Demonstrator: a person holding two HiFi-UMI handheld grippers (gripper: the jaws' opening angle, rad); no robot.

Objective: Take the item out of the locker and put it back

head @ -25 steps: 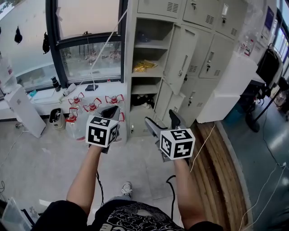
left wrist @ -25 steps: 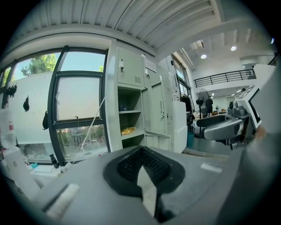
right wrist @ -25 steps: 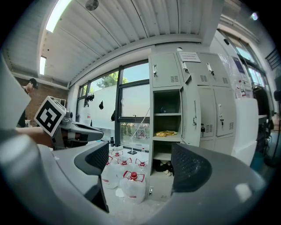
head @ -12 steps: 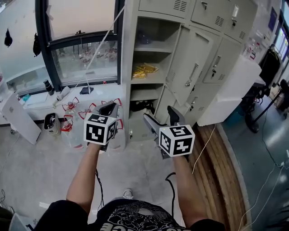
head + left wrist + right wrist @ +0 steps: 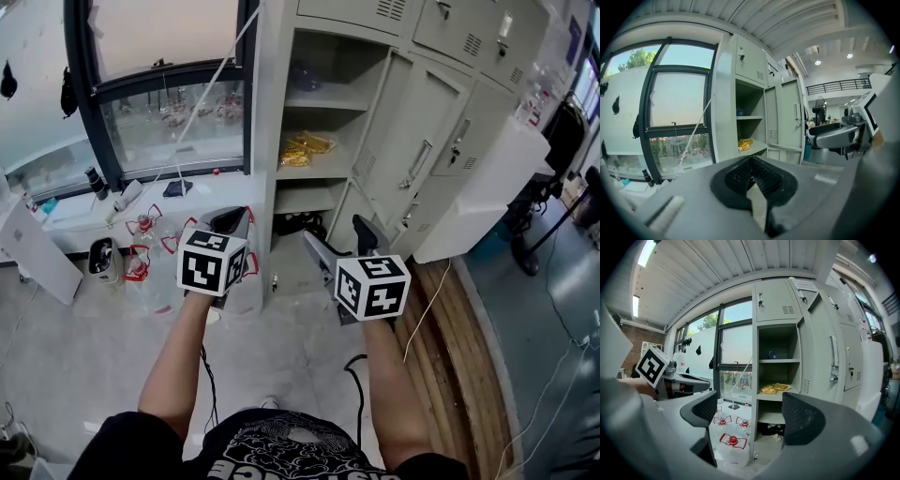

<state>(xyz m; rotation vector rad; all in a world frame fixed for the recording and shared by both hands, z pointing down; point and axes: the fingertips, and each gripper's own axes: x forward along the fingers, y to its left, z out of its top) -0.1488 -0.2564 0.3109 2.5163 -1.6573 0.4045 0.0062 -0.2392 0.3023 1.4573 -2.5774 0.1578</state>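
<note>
An open grey locker (image 5: 267, 112) stands ahead with its door (image 5: 417, 155) swung out to the right. Yellow packets (image 5: 305, 148) lie on its middle shelf, also seen in the left gripper view as yellow packets (image 5: 744, 143) and in the right gripper view as yellow packets (image 5: 774, 388). A blue object (image 5: 302, 75) sits on the upper shelf and dark shoes (image 5: 300, 223) lie at the bottom. My left gripper (image 5: 230, 217) (image 5: 751, 161) is shut with nothing in it. My right gripper (image 5: 335, 232) (image 5: 750, 413) is open and empty. Both hang short of the locker, at lower-shelf height.
Several water jugs with red caps (image 5: 150, 246) (image 5: 732, 441) stand on the floor left of the locker, under a window (image 5: 159, 94). More closed lockers (image 5: 469, 56) continue to the right. A wooden platform (image 5: 450, 347) and cables run along the floor at right.
The locker has come slightly closer and higher in the head view. Both grippers keep the same posture, left shut and right open.
</note>
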